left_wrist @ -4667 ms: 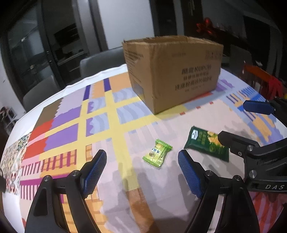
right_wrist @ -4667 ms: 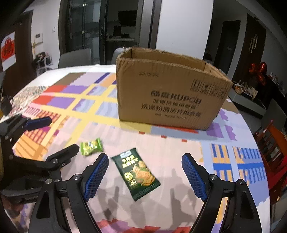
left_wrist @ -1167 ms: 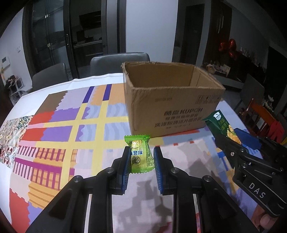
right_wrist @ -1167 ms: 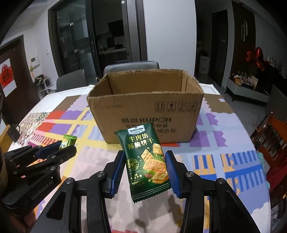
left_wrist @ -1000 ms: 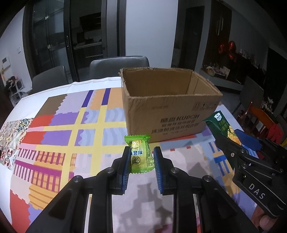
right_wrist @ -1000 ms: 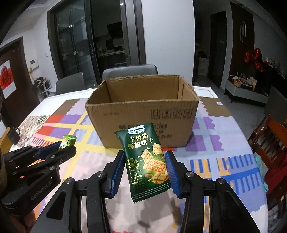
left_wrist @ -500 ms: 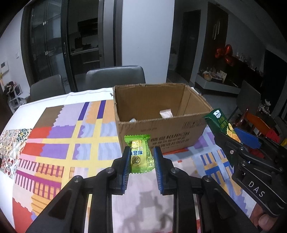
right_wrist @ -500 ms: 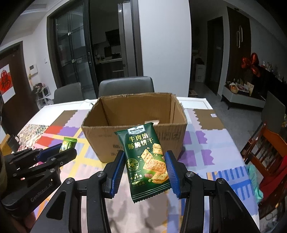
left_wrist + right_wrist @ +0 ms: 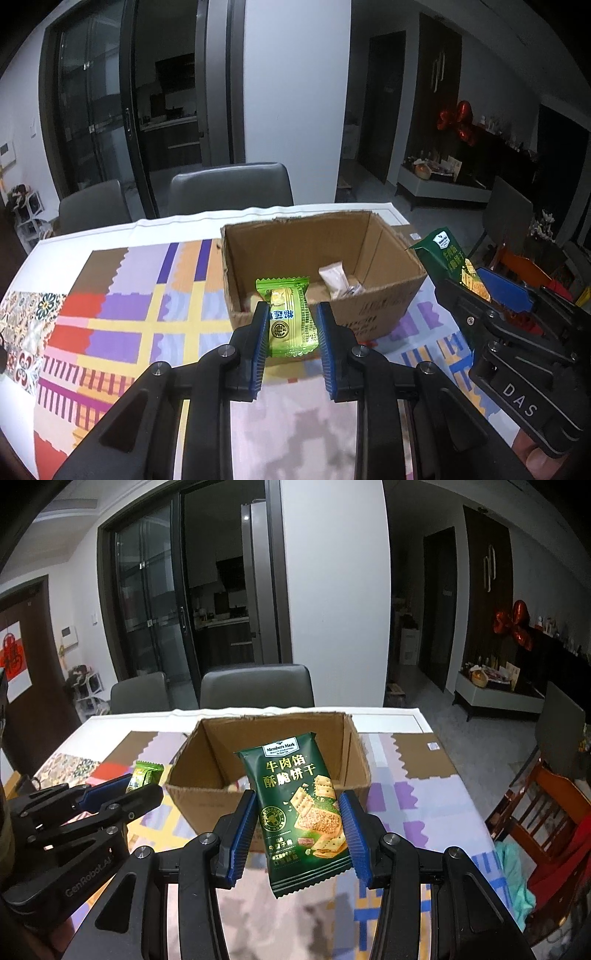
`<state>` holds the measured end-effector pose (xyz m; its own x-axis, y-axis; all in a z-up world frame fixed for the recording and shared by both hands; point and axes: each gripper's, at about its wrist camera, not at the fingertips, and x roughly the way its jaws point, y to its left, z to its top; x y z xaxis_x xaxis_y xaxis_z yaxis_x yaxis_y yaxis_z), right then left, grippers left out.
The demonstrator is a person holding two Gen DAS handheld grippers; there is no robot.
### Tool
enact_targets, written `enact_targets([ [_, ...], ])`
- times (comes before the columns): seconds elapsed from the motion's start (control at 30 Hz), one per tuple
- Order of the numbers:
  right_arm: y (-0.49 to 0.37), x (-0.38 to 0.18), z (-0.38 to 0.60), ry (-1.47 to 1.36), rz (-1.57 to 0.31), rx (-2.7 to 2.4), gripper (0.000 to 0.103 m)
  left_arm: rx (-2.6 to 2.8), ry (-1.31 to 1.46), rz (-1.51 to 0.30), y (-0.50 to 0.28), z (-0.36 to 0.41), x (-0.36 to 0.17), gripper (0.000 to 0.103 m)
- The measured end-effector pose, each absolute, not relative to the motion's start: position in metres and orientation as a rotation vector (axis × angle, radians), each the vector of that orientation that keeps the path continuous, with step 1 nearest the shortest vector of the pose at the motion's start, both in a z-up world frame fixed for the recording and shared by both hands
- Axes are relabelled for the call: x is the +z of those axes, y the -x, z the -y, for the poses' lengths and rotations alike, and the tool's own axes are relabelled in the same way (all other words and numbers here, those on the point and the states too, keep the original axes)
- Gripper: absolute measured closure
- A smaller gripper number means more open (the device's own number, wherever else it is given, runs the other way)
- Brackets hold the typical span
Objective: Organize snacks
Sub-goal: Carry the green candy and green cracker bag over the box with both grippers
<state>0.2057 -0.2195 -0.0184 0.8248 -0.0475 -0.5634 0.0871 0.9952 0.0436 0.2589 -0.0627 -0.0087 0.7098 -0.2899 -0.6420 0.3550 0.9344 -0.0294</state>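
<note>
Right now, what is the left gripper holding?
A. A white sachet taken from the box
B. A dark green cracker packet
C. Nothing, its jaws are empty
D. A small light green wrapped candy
D. In the left wrist view the left gripper has its jaws shut on the small light green wrapped candy; the dark green cracker packet is in the right gripper.

One cardboard box (image 9: 384, 314); two grippers: left (image 9: 291, 328), right (image 9: 301, 823); one green candy (image 9: 288, 317); one cracker pack (image 9: 299, 805); two grey chairs (image 9: 255, 686) at 12 o'clock.
</note>
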Motion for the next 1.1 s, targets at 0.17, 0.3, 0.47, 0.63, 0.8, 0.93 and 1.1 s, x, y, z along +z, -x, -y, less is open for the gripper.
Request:
enact_targets([
  [0.17, -0.212, -0.012, 0.223, -0.067, -0.585, -0.071, 0.056, -0.362, -0.097, -0.687, -0.266, 0.068, -0.005, 0.077],
  [0.3, -0.221, -0.007, 0.225, -0.061, -0.578, -0.071, 0.056, -0.363, -0.098, -0.681, -0.272, 0.071, -0.002, 0.077],
  [0.47, -0.231, -0.002, 0.228, -0.057, -0.566, -0.074, 0.056, -0.363, -0.096, -0.681, -0.283, 0.071, -0.001, 0.077],
  [0.63, -0.242, 0.0, 0.23, -0.058, -0.561, -0.075, 0.056, -0.36, -0.101, -0.676, -0.293, 0.074, 0.001, 0.077],
  [0.8, -0.25, 0.001, 0.229, -0.059, -0.562, -0.073, 0.056, -0.358, -0.103, -0.673, -0.3, 0.076, 0.002, 0.077],
  [0.93, -0.252, 0.0, 0.228, -0.058, -0.561, -0.073, 0.056, -0.348, -0.112, -0.671, -0.311, 0.079, 0.002, 0.077],
  [1.1, -0.27, 0.001, 0.23, -0.053, -0.564, -0.067, 0.056, -0.344, -0.103, -0.675, -0.327, 0.08, -0.001, 0.077],
])
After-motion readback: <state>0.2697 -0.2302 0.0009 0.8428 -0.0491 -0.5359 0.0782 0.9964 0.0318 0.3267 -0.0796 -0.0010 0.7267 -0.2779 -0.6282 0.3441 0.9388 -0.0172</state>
